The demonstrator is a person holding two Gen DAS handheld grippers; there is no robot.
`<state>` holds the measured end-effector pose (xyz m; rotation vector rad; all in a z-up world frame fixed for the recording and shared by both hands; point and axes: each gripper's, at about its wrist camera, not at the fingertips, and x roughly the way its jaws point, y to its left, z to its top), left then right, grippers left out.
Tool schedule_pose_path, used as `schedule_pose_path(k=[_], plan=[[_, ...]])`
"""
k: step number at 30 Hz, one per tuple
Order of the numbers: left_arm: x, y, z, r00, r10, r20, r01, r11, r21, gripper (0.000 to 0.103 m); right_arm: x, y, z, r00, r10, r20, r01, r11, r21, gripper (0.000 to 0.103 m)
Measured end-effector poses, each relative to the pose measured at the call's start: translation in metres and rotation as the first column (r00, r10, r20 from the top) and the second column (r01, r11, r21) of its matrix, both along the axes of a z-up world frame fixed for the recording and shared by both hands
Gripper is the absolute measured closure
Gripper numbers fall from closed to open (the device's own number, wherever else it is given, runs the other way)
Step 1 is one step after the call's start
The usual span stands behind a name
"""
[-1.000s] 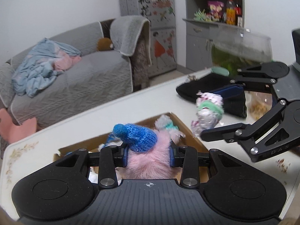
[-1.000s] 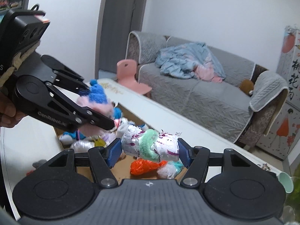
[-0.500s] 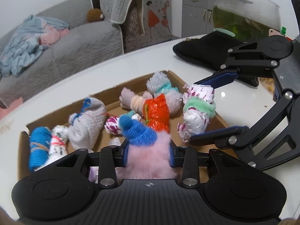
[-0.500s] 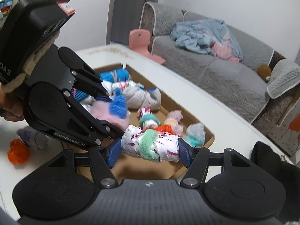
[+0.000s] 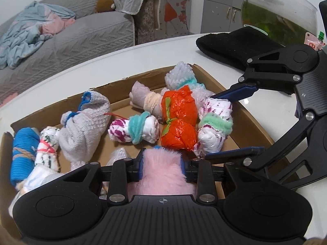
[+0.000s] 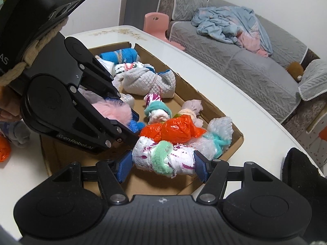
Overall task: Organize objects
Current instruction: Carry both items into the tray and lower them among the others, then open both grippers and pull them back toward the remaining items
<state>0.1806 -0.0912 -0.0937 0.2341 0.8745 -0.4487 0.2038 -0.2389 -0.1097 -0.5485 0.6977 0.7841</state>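
A shallow cardboard box (image 5: 253, 122) (image 6: 184, 87) on a white table holds several tied bundles, among them an orange one (image 5: 177, 122) (image 6: 173, 129). My left gripper (image 5: 162, 166) (image 6: 124, 110) is shut on a pink furry bundle (image 5: 163, 173) (image 6: 111, 110) with a blue knitted end, low over the box's near side. My right gripper (image 6: 162, 164) (image 5: 231, 122) is shut on a white, purple-marked bundle with a green band (image 6: 163, 159) (image 5: 214, 126), held low in the box beside the orange bundle.
A black cloth (image 5: 239, 45) and a glass fishbowl (image 5: 278, 14) stand on the table beyond the box. An orange bundle (image 6: 4, 150) and a grey one (image 6: 17, 133) lie on the table outside the box. A grey sofa (image 6: 245, 55) is behind.
Both grippers have come down into the box with their bundles. The pink bundle's blue end has tipped forward, out of the left wrist view.
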Motion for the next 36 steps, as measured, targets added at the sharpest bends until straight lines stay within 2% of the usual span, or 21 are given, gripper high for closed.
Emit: schedule_pose_path(k=[8, 11, 18, 24, 36], plan=[[0.008, -0.003, -0.003, 1.000, 0.010, 0.000, -0.010, 1.000, -0.006, 0.065, 0.009, 0.000, -0.005, 1.000, 0.000, -0.014, 0.000, 1.000, -0.018, 0.043], [0.008, -0.003, -0.003, 1.000, 0.018, 0.010, -0.018, 1.000, 0.008, 0.057, 0.010, 0.000, -0.006, 1.000, 0.001, -0.016, -0.001, 1.000, -0.022, 0.042], [0.009, -0.004, -0.003, 1.000, 0.031, 0.007, -0.031, 0.999, 0.026, 0.047, 0.010, 0.001, -0.004, 1.000, -0.002, -0.018, 0.001, 0.999, -0.037, 0.040], [0.007, -0.001, 0.004, 0.998, 0.056, 0.016, -0.057, 0.997, 0.047, 0.031, 0.009, -0.002, 0.002, 1.000, 0.000, -0.017, -0.001, 0.999, -0.041, 0.030], [-0.014, 0.004, 0.031, 0.995, 0.094, 0.033, -0.094, 0.996, 0.005, 0.020, 0.001, -0.001, 0.016, 1.000, -0.018, 0.001, 0.018, 0.999, -0.044, 0.028]])
